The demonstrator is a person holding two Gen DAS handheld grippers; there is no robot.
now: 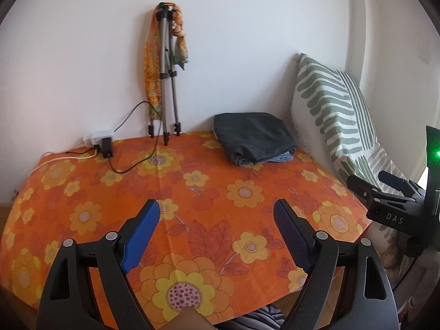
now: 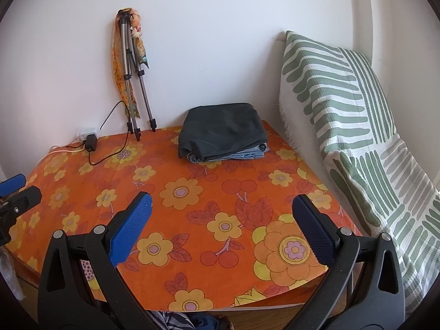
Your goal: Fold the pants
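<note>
A stack of folded pants (image 1: 254, 137) (image 2: 224, 132) lies at the far right of the table, dark grey pants on top and blue denim beneath. My left gripper (image 1: 217, 206) hovers open over the near part of the orange flowered tablecloth (image 1: 192, 192), nothing between its blue pads. My right gripper (image 2: 221, 199) also stands open and empty over the near edge of the tablecloth (image 2: 206, 192). Each gripper shows in the other's view: the right one (image 1: 385, 184) at the right edge, the left one (image 2: 13, 189) at the left edge. Both are well short of the stack.
A folded tripod (image 1: 166, 77) (image 2: 132, 82) with an orange scarf leans on the far wall. A white power strip (image 1: 100, 137) with a black adapter and cables lies at the far left. A green-striped cushion (image 2: 343, 110) stands along the right side.
</note>
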